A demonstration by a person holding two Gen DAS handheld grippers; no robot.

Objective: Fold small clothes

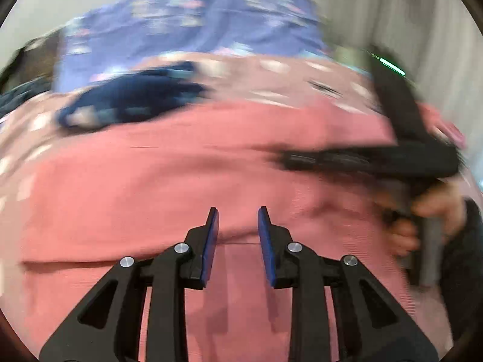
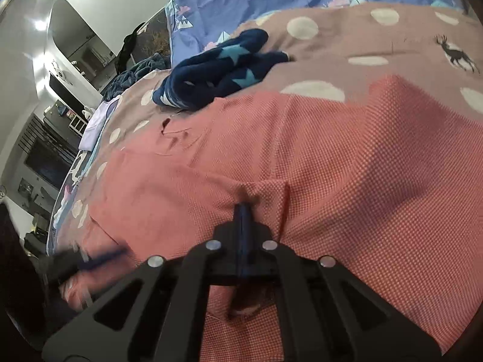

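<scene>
Right wrist view: right gripper point(image 2: 244, 211) clenched on a pinch of the pink garment point(image 2: 347, 166), which lies spread over the dotted bed cover point(image 2: 332, 30); the fabric puckers at the pads. Left wrist view, heavily blurred: left gripper point(image 1: 238, 220) released, jaws apart with nothing between them, poised over the same garment near a seam line. Judgement: the fold is at an early stage, with the garment mostly flat and no finished fold discernible. A navy star-print garment point(image 2: 217, 75) sits crumpled just beyond it, unfolded, so it remains to do.
</scene>
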